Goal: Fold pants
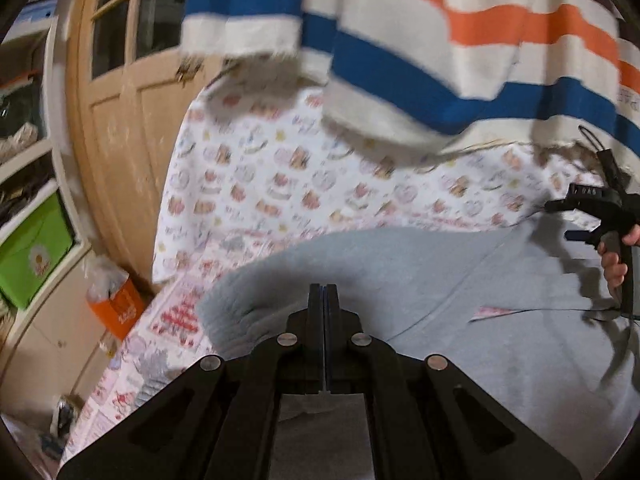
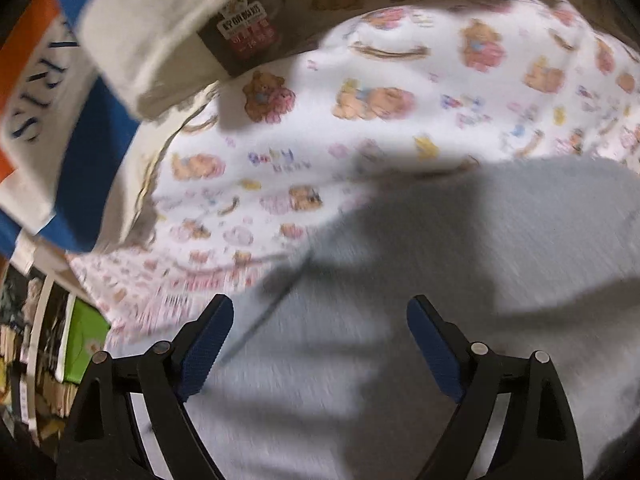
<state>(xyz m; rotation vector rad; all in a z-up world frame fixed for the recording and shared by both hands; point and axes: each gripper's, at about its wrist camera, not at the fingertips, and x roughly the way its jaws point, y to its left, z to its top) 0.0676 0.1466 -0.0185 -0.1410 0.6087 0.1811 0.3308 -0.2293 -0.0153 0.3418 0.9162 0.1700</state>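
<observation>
**Now over the grey pants**

Leftmost we see a wooden door (image 1: 116,128) beyond the bear-print sheet (image 1: 256,184). Our left gripper (image 1: 325,292) hangs above the near grey pants (image 1: 460,280), fingers pressed together, nothing visible between them. Rightward, our right gripper (image 2: 320,340) spreads wide over the same pants (image 2: 500,240), empty. A striped blanket (image 1: 400,40) lies far.

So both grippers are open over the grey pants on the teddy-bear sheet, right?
Not both. The left gripper is shut, its jaws pressed together with nothing visible between them, as the left wrist view shows. The right gripper is open over the grey pants on the teddy-bear sheet.
</observation>
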